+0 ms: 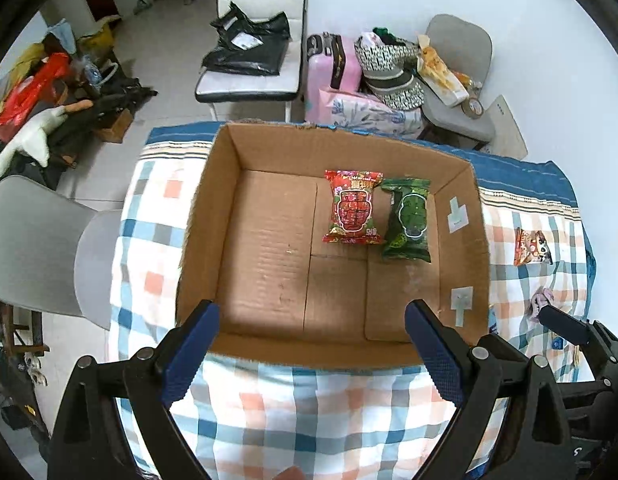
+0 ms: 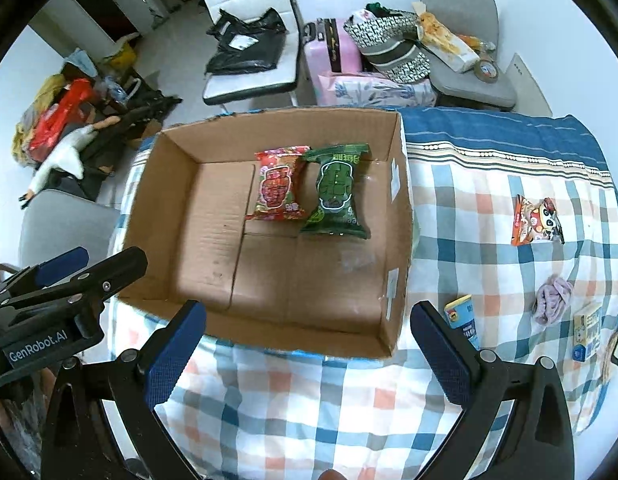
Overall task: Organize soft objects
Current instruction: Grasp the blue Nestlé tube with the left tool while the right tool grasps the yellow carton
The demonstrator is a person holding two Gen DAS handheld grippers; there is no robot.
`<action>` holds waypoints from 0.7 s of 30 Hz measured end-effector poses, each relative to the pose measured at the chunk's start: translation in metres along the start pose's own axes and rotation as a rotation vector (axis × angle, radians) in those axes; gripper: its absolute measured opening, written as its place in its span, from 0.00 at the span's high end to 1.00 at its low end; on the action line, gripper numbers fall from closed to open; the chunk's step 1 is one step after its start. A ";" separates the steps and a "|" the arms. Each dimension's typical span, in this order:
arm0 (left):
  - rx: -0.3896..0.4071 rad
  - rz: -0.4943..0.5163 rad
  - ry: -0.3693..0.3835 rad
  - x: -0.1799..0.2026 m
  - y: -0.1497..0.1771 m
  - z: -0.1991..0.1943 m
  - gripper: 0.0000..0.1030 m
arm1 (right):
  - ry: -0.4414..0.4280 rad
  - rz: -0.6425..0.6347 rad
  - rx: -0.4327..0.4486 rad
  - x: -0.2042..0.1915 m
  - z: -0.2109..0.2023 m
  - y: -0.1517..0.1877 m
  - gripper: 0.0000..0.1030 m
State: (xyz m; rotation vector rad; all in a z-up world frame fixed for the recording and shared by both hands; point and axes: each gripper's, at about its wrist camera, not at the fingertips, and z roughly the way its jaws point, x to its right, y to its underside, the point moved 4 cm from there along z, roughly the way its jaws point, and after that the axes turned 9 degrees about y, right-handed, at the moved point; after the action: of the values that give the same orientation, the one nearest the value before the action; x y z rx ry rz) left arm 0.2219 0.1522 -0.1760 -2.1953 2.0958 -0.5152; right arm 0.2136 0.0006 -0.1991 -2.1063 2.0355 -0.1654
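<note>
An open cardboard box stands on a checked cloth. Inside it a red snack packet and a green snack packet lie side by side. On the cloth to the right of the box lie an orange cartoon packet, a lilac soft cloth item, a blue packet and a yellow-blue box. My left gripper is open and empty over the box's near edge. My right gripper is open and empty at the box's near right corner.
The table's far edge has a blue striped border. Beyond it stand a white chair with black bags, a pink suitcase and a grey chair with bags. A grey chair stands left of the table.
</note>
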 end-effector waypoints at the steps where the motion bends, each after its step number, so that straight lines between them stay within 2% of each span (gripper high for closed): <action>1: 0.015 0.004 -0.004 0.006 0.002 -0.006 0.08 | -0.010 0.003 0.015 0.006 -0.007 0.003 0.00; 7: 0.096 0.067 -0.044 0.063 0.006 -0.030 0.08 | -0.085 0.097 0.101 0.060 -0.035 0.015 0.00; 11: 0.101 0.143 -0.034 0.120 0.008 -0.025 0.08 | -0.076 0.191 0.144 0.123 -0.047 0.025 0.00; 12: 0.091 0.156 -0.024 0.135 0.011 -0.019 0.08 | -0.054 0.231 0.150 0.150 -0.049 0.031 0.00; 14: 0.032 0.175 0.018 0.166 0.019 0.004 0.08 | -0.028 0.286 0.148 0.186 -0.048 0.039 0.00; 17: -0.107 0.154 0.096 0.204 0.044 0.051 0.08 | 0.030 0.386 0.096 0.259 -0.038 0.063 0.00; 21: -0.313 0.069 0.157 0.241 0.086 0.124 0.08 | 0.081 0.451 -0.010 0.338 -0.014 0.097 0.00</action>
State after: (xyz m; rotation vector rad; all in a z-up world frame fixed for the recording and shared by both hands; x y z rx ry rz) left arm 0.1784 -0.1129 -0.2691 -2.2942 2.4751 -0.3882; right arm 0.1296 -0.3404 -0.2287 -1.6108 2.4972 -0.1688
